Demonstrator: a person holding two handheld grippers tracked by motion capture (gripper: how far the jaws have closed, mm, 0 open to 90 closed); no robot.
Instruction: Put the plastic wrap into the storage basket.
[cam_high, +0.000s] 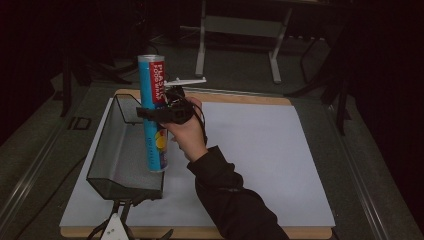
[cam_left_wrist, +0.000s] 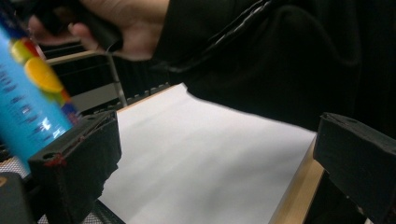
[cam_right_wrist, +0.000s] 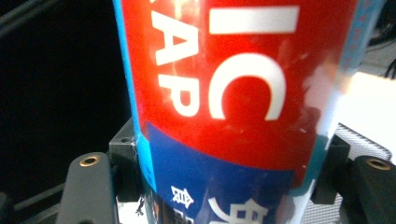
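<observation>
Where the high view begins at its left edge, a dark wire-mesh basket with a thin metal rim (cam_high: 102, 139) sits along the left side of a large white sheet (cam_high: 260, 150) that covers a wooden board (cam_high: 200, 233), and the left gripper (cam_high: 117, 227) lies low at the basket's near end, its grey plate just visible; in the left gripper view its two black jaws stand wide apart with nothing between them, so it is released. Just right of the basket's middle, the tall cylindrical tube of plastic food wrap, blue with a red label panel and fruit pictures (cam_high: 154, 112), stands upright with its lower end inside the basket near the right wall, though whether it rests on the mesh floor or hangs just above it I cannot tell. The right gripper (cam_high: 152, 114) is clenched around the tube at about mid-height, held by the person's right hand (cam_high: 186, 131) reaching in from a black sleeve (cam_high: 227, 197); in the right gripper view the red label (cam_right_wrist: 243, 74) sits squarely between the jaws. The main risk, as I judge it, is the tube's height: the basket walls are low, so if the jaws let go while it stands on end, it could topple over the rim onto the sheet. The smooth wrapper may also slip in the grip if the hand tilts, and the tube's foot could catch the right wall and drag the light basket.
</observation>
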